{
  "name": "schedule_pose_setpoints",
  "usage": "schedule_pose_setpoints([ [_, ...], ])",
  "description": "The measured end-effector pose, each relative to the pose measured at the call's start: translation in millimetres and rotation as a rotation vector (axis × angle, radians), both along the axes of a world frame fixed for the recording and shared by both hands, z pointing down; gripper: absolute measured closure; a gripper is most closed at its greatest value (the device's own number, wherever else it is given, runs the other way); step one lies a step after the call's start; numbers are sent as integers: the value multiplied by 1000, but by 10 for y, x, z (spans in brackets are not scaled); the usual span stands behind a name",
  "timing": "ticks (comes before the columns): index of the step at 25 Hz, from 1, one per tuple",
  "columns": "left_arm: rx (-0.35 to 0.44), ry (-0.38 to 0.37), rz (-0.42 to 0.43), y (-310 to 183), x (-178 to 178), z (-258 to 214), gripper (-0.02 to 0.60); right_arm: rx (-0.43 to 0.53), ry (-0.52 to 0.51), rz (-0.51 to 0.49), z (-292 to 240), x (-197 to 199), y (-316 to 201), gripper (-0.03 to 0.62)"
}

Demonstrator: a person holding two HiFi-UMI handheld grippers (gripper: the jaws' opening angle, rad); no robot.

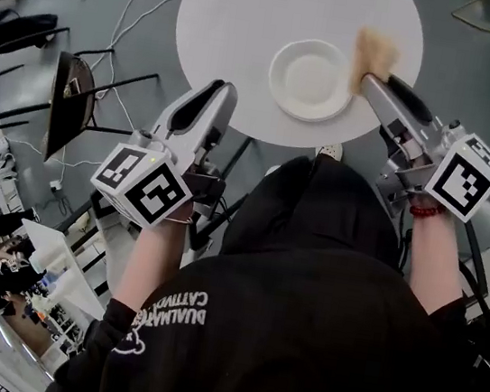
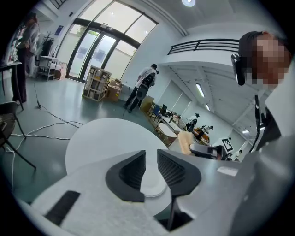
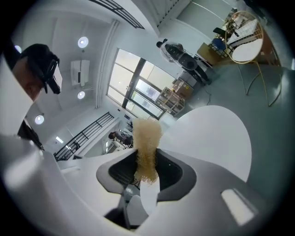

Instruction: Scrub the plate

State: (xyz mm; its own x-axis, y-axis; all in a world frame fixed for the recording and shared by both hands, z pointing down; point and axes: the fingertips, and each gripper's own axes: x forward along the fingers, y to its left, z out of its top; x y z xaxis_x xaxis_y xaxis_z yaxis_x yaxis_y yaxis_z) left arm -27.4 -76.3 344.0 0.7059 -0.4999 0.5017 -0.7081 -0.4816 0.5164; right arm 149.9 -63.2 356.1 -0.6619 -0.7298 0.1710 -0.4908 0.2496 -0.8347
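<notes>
Pad (image 1: 374,55) is pinched by right gripper (image 1: 372,80); left gripper (image 1: 221,94) is held spread, empty. Plate (image 1: 310,79), likely light and slippery, is best gripped at its seven-o'clock rim.

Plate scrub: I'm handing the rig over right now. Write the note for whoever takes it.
Left gripper: open, empty, at the table edge left of the plate, apart from it.
Right gripper: shut on the tan scrubber, held at the plate's right rim; whether it touches, I cannot tell.
Plate: empty, on the round white table, near the person's edge.
Done: scrubber in grip. Left: probably steady the plate, then scrub it.
</notes>
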Motion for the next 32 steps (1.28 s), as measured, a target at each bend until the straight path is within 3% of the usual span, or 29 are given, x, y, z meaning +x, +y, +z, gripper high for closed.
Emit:
schedule_pose_setpoints([
  [2, -16, -55, 36, -68, 119, 210, 474, 7, 56, -36, 113, -16, -73, 470],
  [6, -61, -168, 104, -141, 269, 646, 474, -18, 220, -92, 428, -52, -122, 470],
  [11, -171, -264, 191, -155, 374, 1145, 448, -80, 238, -97, 618, -176, -240, 468],
  [21, -217, -482, 392, -209, 417, 1575, 422, -182, 352, -157, 940, -467, -436, 465],
  [27, -230, -471, 435, -203, 549, 1583, 422, -175, 518, -205, 1060, -600, -606, 463],
  [32, -266, -427, 404, -223, 562, 1617, 426, -166, 631, -250, 1116, -767, -658, 462],
])
